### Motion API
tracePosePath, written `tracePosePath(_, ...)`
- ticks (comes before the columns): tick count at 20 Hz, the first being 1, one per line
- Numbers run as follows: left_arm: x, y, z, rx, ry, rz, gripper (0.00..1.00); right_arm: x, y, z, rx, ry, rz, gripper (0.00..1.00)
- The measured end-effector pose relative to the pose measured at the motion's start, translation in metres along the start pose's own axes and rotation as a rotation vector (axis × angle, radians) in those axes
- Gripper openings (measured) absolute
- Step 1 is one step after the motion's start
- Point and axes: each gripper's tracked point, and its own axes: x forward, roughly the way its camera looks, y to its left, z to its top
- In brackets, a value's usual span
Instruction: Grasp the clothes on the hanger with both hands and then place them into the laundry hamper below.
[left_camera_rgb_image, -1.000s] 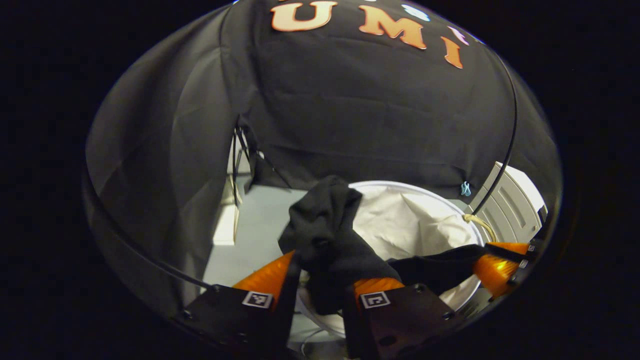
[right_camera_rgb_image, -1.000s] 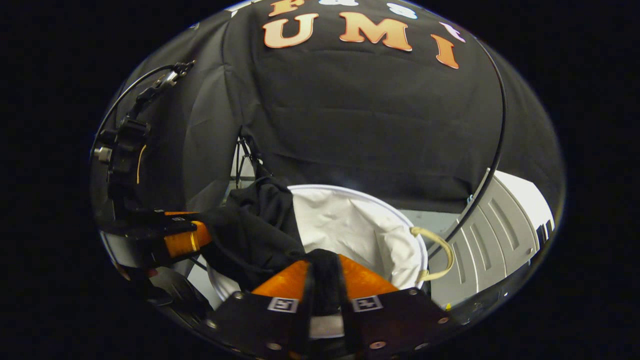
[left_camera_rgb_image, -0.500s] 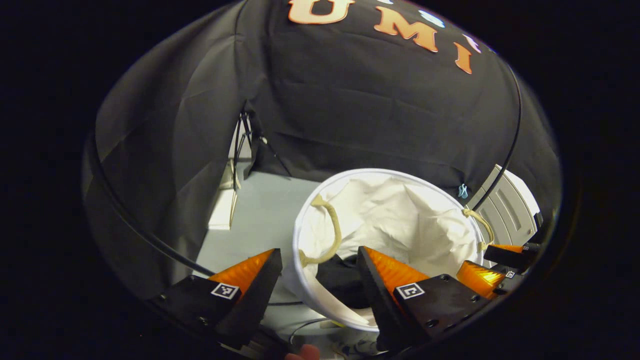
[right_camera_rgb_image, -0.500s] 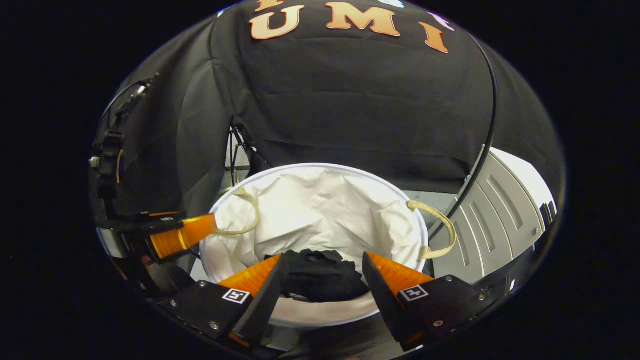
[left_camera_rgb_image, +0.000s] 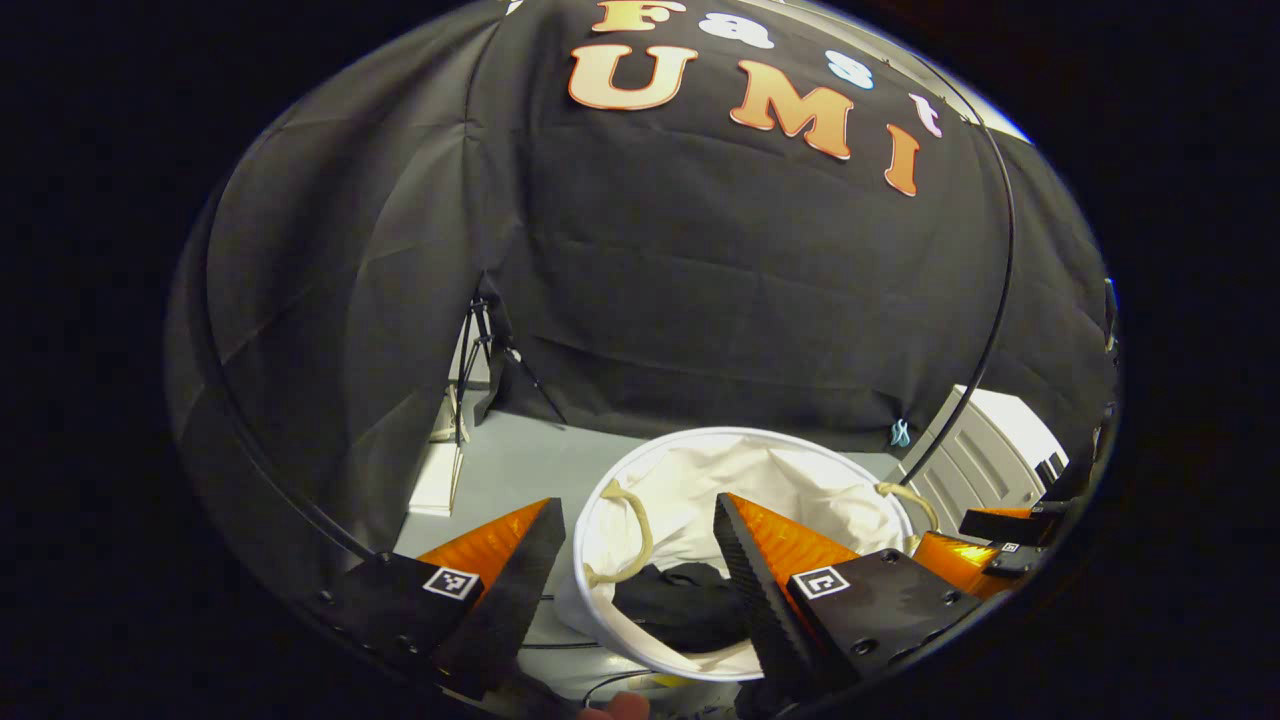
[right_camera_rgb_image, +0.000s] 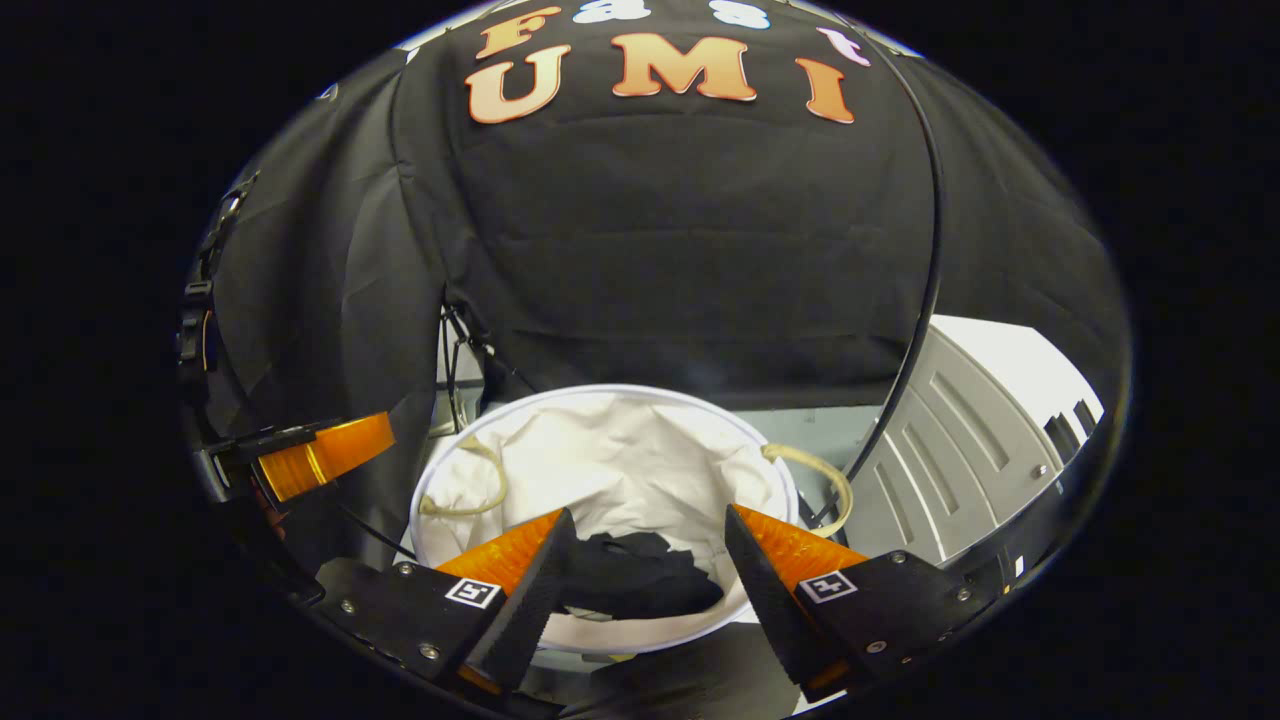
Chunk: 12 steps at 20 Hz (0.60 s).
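The black clothes (left_camera_rgb_image: 678, 615) (right_camera_rgb_image: 635, 585) lie crumpled at the bottom of the round white laundry hamper (left_camera_rgb_image: 760, 470) (right_camera_rgb_image: 600, 440), which has two rope handles. My left gripper (left_camera_rgb_image: 640, 530) hangs open above the hamper's near rim, nothing between its orange fingers. My right gripper (right_camera_rgb_image: 645, 540) is also open above the hamper, empty. The right gripper's orange finger (left_camera_rgb_image: 950, 555) shows at the right edge of the left gripper view. The left gripper's finger (right_camera_rgb_image: 320, 455) shows at the left of the right gripper view.
A grey-white ribbed cabinet (right_camera_rgb_image: 960, 440) (left_camera_rgb_image: 985, 465) stands right of the hamper. A tripod leg (left_camera_rgb_image: 480, 350) and a white board (left_camera_rgb_image: 437, 480) sit on the grey floor at the back left. A thin black pole (right_camera_rgb_image: 915, 300) arcs past the hamper.
Both grippers opened and let the black clothes fall into the hamper. Since then both have risen, so the hamper looks smaller and lower.
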Motion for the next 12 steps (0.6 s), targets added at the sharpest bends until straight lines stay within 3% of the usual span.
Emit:
tracePosePath(5,-0.029,-0.008,0.060,0.008,-0.126,-0.016,0.94,-0.043,-0.016,0.068,-0.002,-0.145,-0.029,0.93)
tracePosePath(8,-0.049,-0.013,0.103,0.019,-0.224,-0.021,1.00,-0.067,-0.016,0.109,0.010,-0.231,-0.030,0.92)
tracePosePath(12,-0.072,-0.016,0.161,0.049,-0.336,-0.019,0.97,-0.105,-0.023,0.171,0.009,-0.343,-0.038,0.92)
